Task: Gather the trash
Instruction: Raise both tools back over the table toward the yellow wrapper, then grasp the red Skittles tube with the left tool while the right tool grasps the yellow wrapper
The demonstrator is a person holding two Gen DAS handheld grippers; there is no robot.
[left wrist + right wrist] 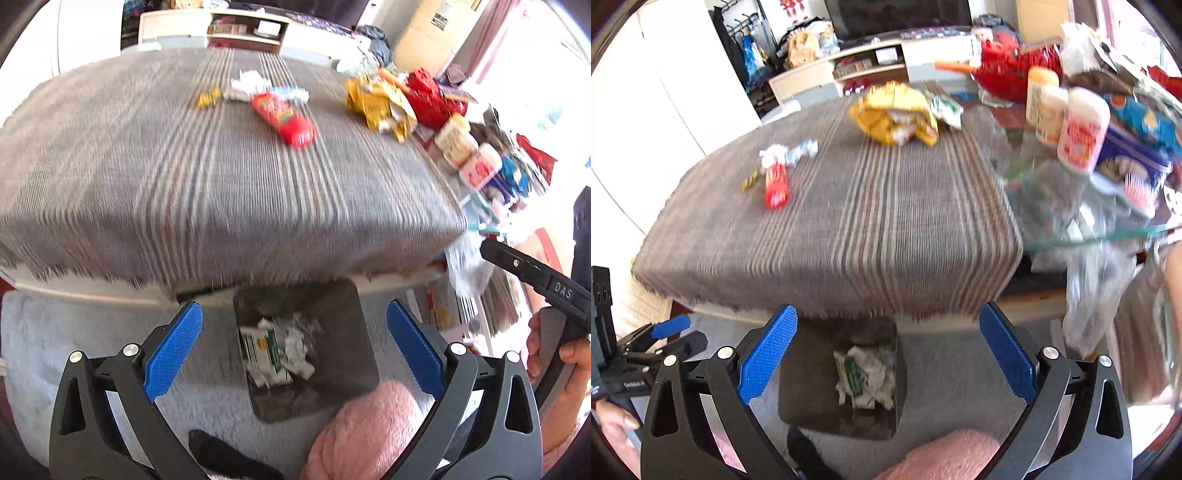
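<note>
Both tongs released, nothing between the pads: left tongs (pixel 294 347) and right tongs (pixel 888 350) hang side by side above the bin (pixel 347 332).

Bin sits on the floor rug just below the near edge of the counter (pixel 184 177), probably parked there for a short drop. It already holds crumpled paper and a green-white wrapper (pixel 275 354).

Trash left on the counter, all beyond the bin: red tube (pixel 286 116) near the middle, white paper wad (pixel 249 83) and small yellow wrapper (pixel 207 98) just behind it, yellow bag (pixel 376 101) towards the far right corner.

Judgement: mid-task; next reach is likely the red tube, nearest to the bin.

Frames blurred, fine detail unclear.
</note>
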